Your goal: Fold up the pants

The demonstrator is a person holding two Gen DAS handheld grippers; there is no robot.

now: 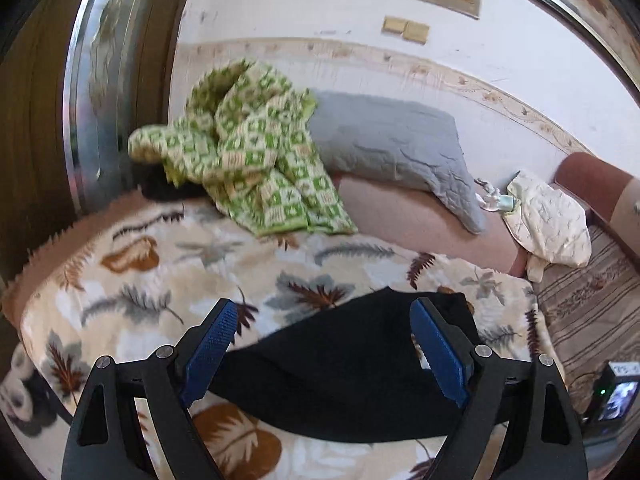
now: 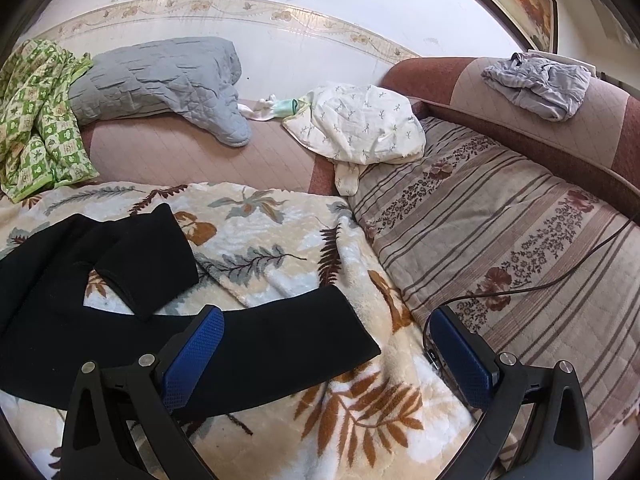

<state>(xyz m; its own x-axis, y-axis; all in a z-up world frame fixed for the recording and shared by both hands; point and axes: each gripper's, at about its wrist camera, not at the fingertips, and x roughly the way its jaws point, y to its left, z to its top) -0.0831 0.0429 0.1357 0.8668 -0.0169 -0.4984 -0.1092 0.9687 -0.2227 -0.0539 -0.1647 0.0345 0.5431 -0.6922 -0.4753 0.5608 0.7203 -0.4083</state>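
Both tools stand wide with nothing between their pads, the left tool (image 1: 324, 332) above the black pants (image 1: 344, 376) and the right tool (image 2: 326, 350) near one leg end, while the pants lie loosely spread (one leg folded back) on the leaf-patterned blanket (image 2: 280, 240) covering the bed.

This is a lived-in room of a home, used for sleeping or lounging. A corner sofa (image 2: 500, 92) in worn pink and brown upholstery stands against a white wall with a floral border strip (image 2: 240, 4), and on its seat lie a leaf-patterned fleece blanket (image 2: 280, 224) and a striped floral cover (image 2: 500, 220). Along the sofa's back edge sit a green checked quilt (image 1: 248, 148), a grey quilted pillow (image 1: 384, 136), a pale sprigged pillowcase (image 2: 360, 124) and crumpled grey laundry (image 2: 540, 80).
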